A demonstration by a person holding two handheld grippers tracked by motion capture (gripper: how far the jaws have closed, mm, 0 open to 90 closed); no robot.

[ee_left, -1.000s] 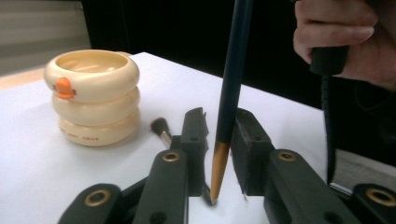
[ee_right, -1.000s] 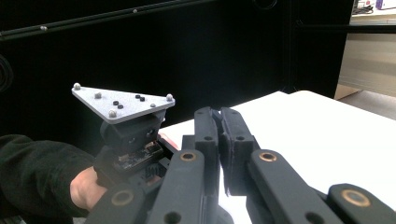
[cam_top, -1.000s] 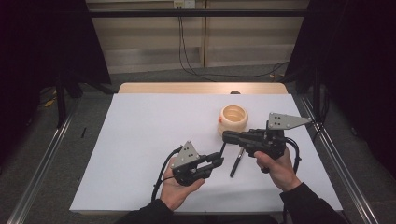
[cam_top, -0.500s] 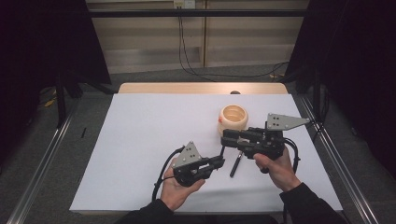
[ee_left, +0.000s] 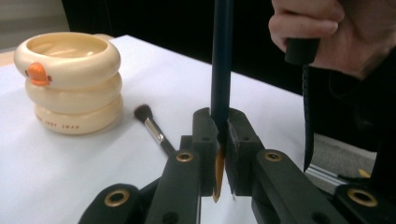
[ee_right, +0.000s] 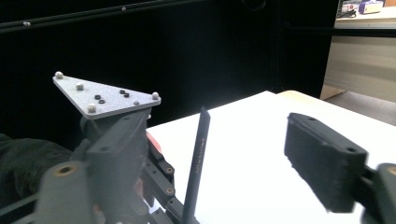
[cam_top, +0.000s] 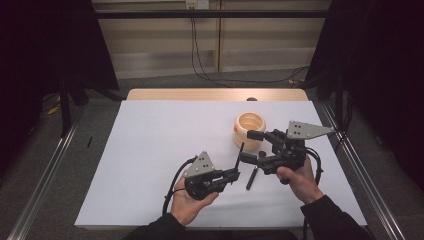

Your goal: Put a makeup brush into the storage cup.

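The left hand-held gripper (ee_left: 219, 140) pinches a slim dark pencil (ee_left: 221, 60) upright; the right hand-held gripper's (cam_top: 251, 146) jaws, just opening, stand spread around it.

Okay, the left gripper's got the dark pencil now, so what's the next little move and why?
Probably draw the right gripper back from the pencil. Its fingers have just been opening and stand apart in the right gripper view, touching nothing, while the left gripper clamps the pencil's lower end and holds it upright. Backing off would free the left hand to carry the pencil toward the cream ring-shaped holder beside the makeup brush.
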